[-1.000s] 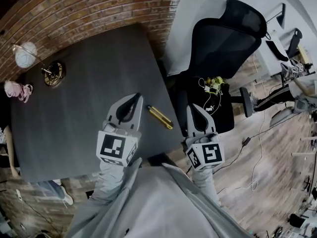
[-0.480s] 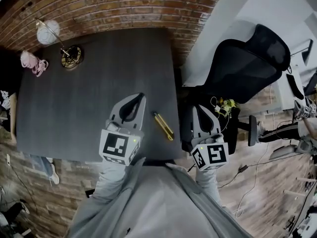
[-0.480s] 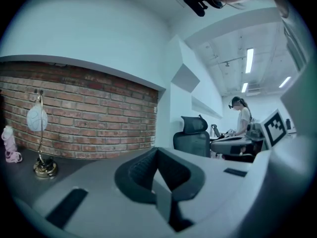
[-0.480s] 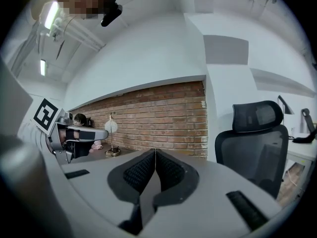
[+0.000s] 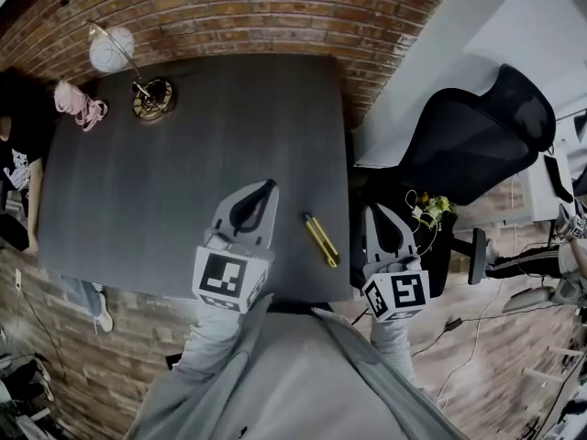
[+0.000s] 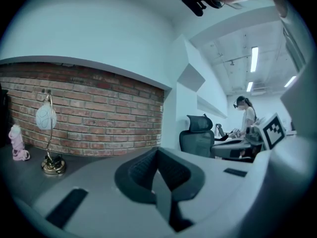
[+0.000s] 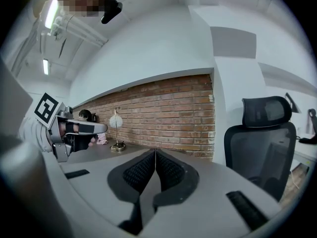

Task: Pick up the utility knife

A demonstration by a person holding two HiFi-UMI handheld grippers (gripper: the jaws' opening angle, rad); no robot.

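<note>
Below the brick wall, one dark surface (image 5: 183,163), bare across the middle, likely kept so for working room. To its right, one black chair (image 5: 477,136), clear of the edge. At the near edge, two tools: left tool (image 5: 269,184) over the surface, jaws together on nothing; right tool (image 5: 376,212) just past the right edge, jaws likewise together, empty, probably poised before an approach. In the far left corner, one lamp (image 5: 151,99) and one pink item (image 5: 78,104), out of the way. Between the tools, one knife (image 5: 321,239), flat near the right edge, untouched.
</note>
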